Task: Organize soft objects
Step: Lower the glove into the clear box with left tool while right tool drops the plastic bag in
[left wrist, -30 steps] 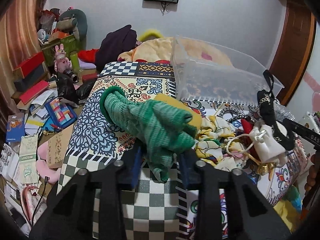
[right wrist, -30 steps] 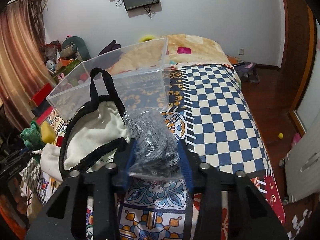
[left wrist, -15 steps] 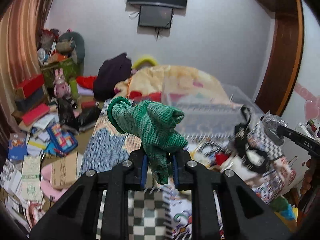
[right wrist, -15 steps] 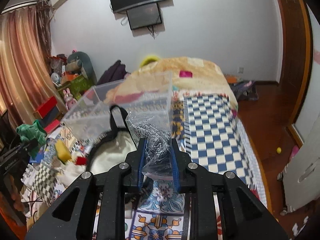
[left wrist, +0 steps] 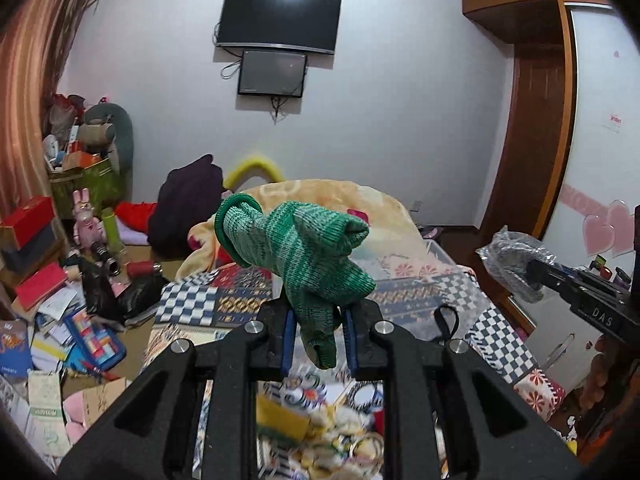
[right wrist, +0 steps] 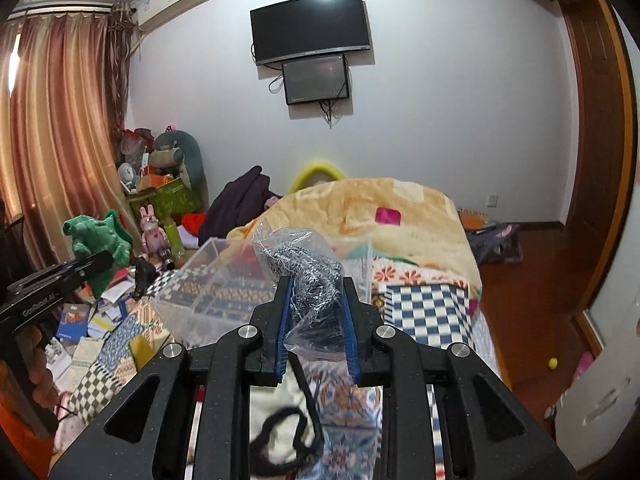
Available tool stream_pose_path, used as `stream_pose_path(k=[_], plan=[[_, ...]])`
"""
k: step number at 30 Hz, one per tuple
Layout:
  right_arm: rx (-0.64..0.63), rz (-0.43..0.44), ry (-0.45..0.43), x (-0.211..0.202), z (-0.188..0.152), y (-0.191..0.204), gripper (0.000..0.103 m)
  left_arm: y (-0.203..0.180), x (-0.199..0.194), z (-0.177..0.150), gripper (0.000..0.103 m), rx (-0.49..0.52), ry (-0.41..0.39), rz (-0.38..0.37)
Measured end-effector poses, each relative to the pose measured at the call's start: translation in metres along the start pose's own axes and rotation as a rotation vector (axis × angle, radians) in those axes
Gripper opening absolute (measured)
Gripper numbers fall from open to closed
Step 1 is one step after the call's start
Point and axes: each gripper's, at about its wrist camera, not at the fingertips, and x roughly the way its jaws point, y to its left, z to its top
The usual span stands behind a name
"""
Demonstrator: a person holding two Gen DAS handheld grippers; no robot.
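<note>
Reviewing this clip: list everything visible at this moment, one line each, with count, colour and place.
knit glove: 1, green, clamped in left hand-held gripper
plastic bag: 1, clear with grey-black contents, clamped in right hand-held gripper
storage bin: 1, clear, on the bed
bed cover: 1, patchwork and blue-white checks
blanket: 1, yellow-orange, far end of bed
screens: 2, black, on the wall
rabbit toy: 1, pink, in floor clutter at left
curtain: 1, brownish pink, left
left hand-held gripper: 1, black, blue pads
right hand-held gripper: 1, black, blue pads
</note>
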Motion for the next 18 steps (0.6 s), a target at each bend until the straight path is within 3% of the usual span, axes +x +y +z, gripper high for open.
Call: stream_pose_path(k=[10, 18], plan=[[0.024, 0.005, 0.046, 0.043, 0.005, -0.006, 0.021, -0.007, 0.051, 0.013, 0.02, 0.022, 0.073, -0.032], [0.0, -0.008, 0.145, 0.077, -0.006, -0.005, 0.021, -0.012, 0.102, 0.004, 0.02, 0.026, 0.204, -0.085]])
